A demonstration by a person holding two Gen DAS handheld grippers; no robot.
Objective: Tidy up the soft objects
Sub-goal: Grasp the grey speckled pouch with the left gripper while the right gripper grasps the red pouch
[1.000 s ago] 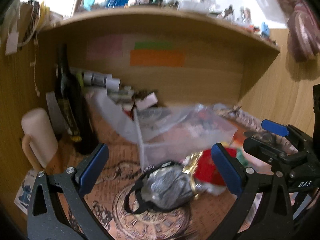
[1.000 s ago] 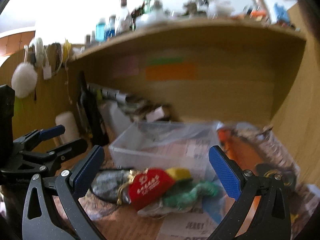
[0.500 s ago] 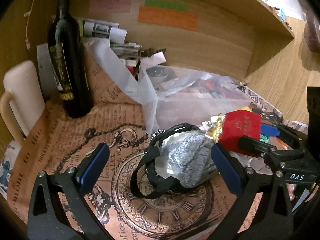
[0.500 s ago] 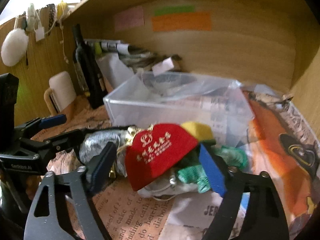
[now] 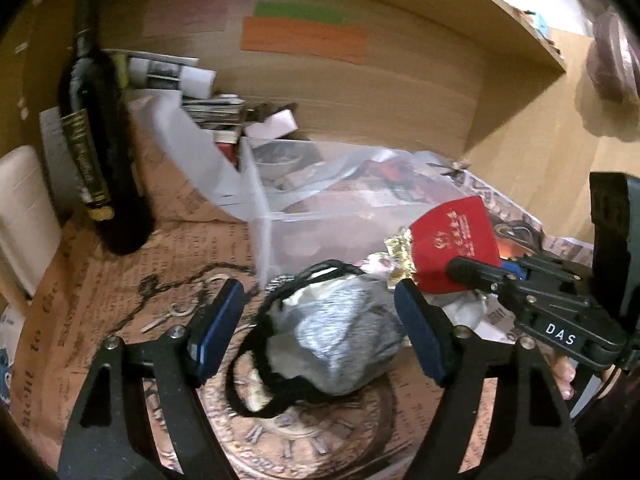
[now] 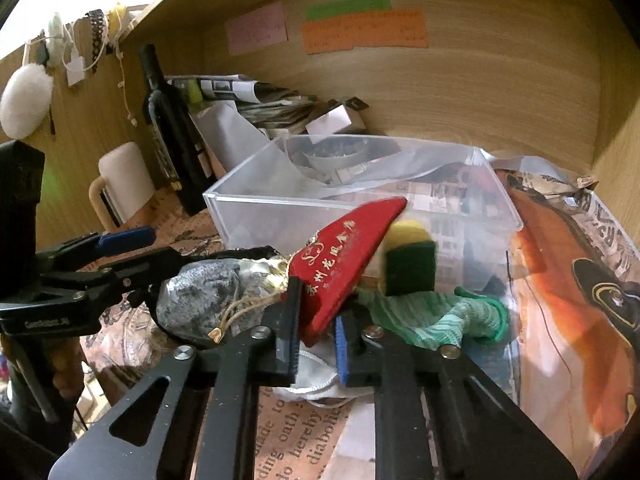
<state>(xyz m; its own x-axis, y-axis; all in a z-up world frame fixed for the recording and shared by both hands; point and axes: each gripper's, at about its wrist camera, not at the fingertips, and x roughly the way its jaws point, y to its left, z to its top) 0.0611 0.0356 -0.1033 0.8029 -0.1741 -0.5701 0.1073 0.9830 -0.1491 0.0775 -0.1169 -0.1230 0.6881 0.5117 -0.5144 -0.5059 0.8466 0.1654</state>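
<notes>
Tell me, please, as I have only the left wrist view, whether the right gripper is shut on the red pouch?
Observer: Yes, the right gripper is shut on the red pouch, pinching its lower corner.
Operator: Is anything hidden beyond the pouch?
Observer: A yellow-and-green sponge is just right of it, in front of the clear bin.
Operator: Anything else there?
Observer: A green knit cloth lies below the sponge, beside the gripper.

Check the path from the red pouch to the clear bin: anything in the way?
Nothing visible blocks it. The right gripper is shut on the red pouch, and the clear bin sits just behind it, top open. Only the bin's near wall must be cleared; loose plastic film lies inside.
</notes>
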